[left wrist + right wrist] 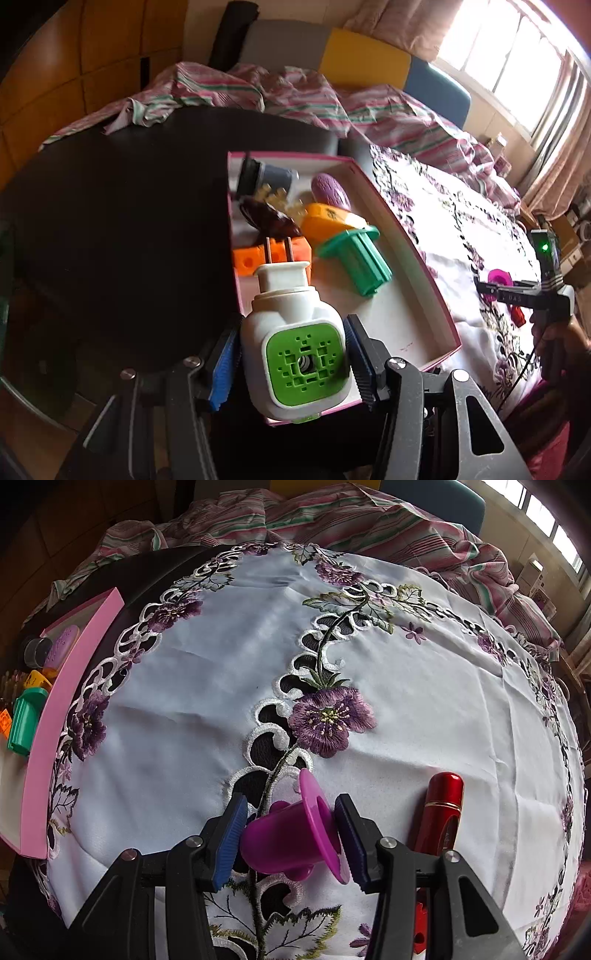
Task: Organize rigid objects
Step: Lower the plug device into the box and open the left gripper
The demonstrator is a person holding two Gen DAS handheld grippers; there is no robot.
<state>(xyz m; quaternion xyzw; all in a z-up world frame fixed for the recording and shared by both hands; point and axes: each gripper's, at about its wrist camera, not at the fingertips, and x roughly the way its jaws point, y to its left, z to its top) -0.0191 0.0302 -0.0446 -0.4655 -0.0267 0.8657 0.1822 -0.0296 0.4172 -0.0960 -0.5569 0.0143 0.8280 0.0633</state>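
Left gripper [291, 354] is pinching a white plug-in device [295, 343] with a green perforated face, both blue pads against its sides, prongs pointing away from the camera. It sits over the near end of the pink box [413, 258]; can't tell whether it touches the box floor.

Box contents, far end to near: dark grey cylinder [264, 177], purple oval piece [330, 192], clear yellowish bricks [280, 197], dark brown object [269, 219], yellow-orange block [328, 221], orange block with holes [251, 260], and a teal flanged piece [354, 256] lying on its side. The near right part of the box floor is bare white.

Right gripper [291, 838] is closed on a magenta flanged piece [295, 834], one pad on its closed end, the other on the flange. It is low over the embroidered tablecloth [406, 701], well right of the box. A red cylinder [441, 808] lies on the cloth just right of the gripper.
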